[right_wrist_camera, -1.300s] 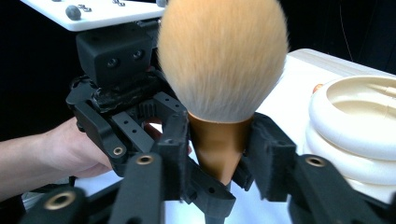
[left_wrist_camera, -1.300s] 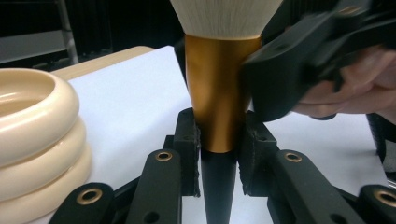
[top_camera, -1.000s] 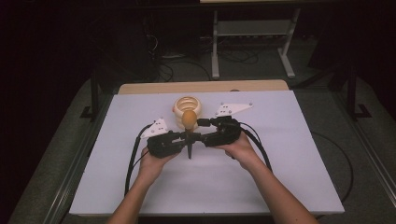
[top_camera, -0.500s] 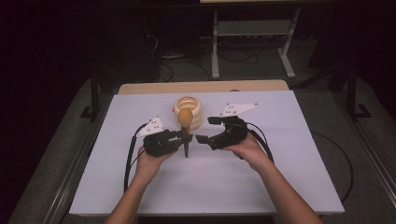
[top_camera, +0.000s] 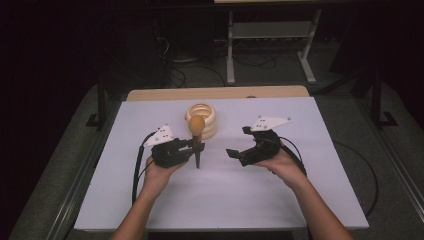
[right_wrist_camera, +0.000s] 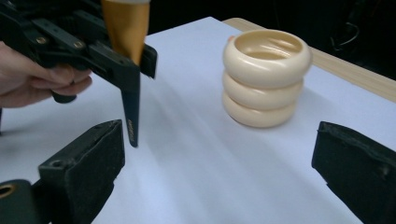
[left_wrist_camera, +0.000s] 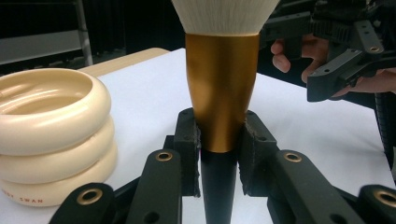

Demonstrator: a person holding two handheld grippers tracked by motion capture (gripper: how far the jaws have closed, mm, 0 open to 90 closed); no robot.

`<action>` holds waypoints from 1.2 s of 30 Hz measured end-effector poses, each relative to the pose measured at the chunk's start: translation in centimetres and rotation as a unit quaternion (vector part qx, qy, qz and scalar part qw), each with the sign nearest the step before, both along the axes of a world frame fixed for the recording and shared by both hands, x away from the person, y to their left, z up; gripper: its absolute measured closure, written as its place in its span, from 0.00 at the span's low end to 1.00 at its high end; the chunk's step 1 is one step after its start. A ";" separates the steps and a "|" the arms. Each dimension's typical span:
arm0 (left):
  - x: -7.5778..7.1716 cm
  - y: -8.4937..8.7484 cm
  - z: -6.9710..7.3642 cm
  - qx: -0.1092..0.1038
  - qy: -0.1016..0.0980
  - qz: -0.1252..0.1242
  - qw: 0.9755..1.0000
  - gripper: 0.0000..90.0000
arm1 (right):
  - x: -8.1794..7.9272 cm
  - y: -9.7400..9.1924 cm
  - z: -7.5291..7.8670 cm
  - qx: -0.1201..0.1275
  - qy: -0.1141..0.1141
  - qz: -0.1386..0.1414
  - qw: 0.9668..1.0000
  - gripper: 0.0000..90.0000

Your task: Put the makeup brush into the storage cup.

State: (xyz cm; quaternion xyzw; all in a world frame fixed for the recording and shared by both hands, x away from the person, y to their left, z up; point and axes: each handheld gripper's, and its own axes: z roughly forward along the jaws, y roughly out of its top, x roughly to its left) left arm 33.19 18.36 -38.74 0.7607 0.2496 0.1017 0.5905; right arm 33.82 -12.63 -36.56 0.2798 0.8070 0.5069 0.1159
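A makeup brush with a gold ferrule and a black tapered handle stands upright, bristles up, handle tip just above the white table. My left gripper is shut on it where ferrule meets handle; the left gripper view shows both pads pressed on the brush. My right gripper is to the brush's right, apart from it. Its jaws have just been opening and stand open with nothing between them. In the right gripper view, the right gripper faces the brush handle and the cream holder.
A cream ribbed holder, like three stacked rings, stands just behind the brush near the table's far edge. A wooden strip runs along that edge. Cables trail from both grippers. Dark floor and a metal stand lie beyond.
My right gripper has pulled away to the right from the brush and its jaws have spread wide. The left gripper has stayed put, holding the brush.
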 end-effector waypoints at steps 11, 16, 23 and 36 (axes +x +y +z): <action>-0.1 0.3 0.4 -0.003 -0.006 0.005 1.000 0.80 | -1.1 -3.3 -0.8 -0.017 -0.001 -0.038 0.999 0.00; 0.0 0.6 0.6 -0.003 -0.008 0.007 1.000 0.80 | -1.6 -4.5 -1.2 -0.022 -0.002 -0.051 0.998 0.00; 0.2 0.8 1.2 -0.003 -0.015 0.006 1.000 0.80 | -2.9 -6.2 -1.9 -0.024 -0.004 -0.073 0.997 0.00; 1.2 0.8 1.7 -0.008 -0.017 0.002 1.000 0.80 | -4.6 -8.6 -3.3 -0.037 -0.001 -0.091 0.995 0.00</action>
